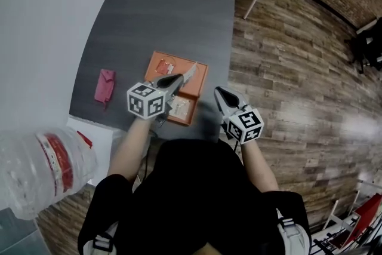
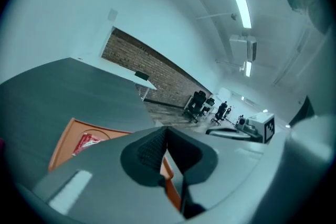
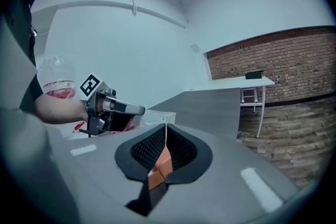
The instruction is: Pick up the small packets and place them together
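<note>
Left gripper (image 1: 178, 79): clenched on a thin pale packet (image 1: 190, 73), which is held above the orange tray (image 1: 200, 79) on the desk (image 1: 161, 3). Right gripper (image 1: 220, 93): clenched, nothing seen in it, parked just beside the tray's right edge. A red packet (image 1: 165, 67) and a beige packet (image 1: 181, 108) are seen lying in the tray. A pink item (image 1: 104, 85) lies well apart on the desk. Step judged: carrying a picked packet. Next move: the packet should be lowered beside the others, then released.

No readable text or label shows anywhere.
</note>
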The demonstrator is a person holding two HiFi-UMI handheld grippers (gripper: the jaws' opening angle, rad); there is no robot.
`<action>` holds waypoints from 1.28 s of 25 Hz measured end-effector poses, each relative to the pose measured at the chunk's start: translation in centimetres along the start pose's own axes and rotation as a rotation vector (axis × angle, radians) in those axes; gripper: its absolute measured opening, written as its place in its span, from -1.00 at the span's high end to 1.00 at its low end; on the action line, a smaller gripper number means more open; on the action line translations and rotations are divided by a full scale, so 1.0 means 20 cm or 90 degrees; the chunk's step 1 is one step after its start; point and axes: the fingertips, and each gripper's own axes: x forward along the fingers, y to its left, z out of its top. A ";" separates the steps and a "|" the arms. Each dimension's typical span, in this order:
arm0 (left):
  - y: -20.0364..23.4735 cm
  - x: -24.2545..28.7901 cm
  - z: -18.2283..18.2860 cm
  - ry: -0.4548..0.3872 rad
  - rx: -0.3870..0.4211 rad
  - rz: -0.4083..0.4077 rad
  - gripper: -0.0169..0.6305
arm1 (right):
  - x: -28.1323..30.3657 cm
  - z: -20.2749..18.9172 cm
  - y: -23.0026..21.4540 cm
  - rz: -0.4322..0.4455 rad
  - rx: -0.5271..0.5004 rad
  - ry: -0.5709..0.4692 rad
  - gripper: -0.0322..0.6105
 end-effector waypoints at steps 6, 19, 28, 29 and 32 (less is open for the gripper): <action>0.05 0.09 0.09 -0.117 -0.173 0.011 0.95 | -0.03 -0.02 -0.05 -0.018 0.012 -0.003 0.87; 0.35 0.02 -0.21 -0.133 -0.358 0.162 0.94 | 0.02 -0.01 -0.04 0.000 0.008 0.009 0.87; 0.45 0.05 -0.37 -0.047 -0.294 0.246 0.89 | 0.07 -0.03 0.01 0.017 -0.005 0.021 0.87; 0.45 0.05 -0.38 -0.036 -0.287 0.252 0.87 | 0.07 -0.03 0.01 0.016 -0.005 0.021 0.87; 0.46 0.06 -0.41 0.007 -0.258 0.271 0.72 | 0.07 -0.02 0.00 0.014 -0.005 0.020 0.87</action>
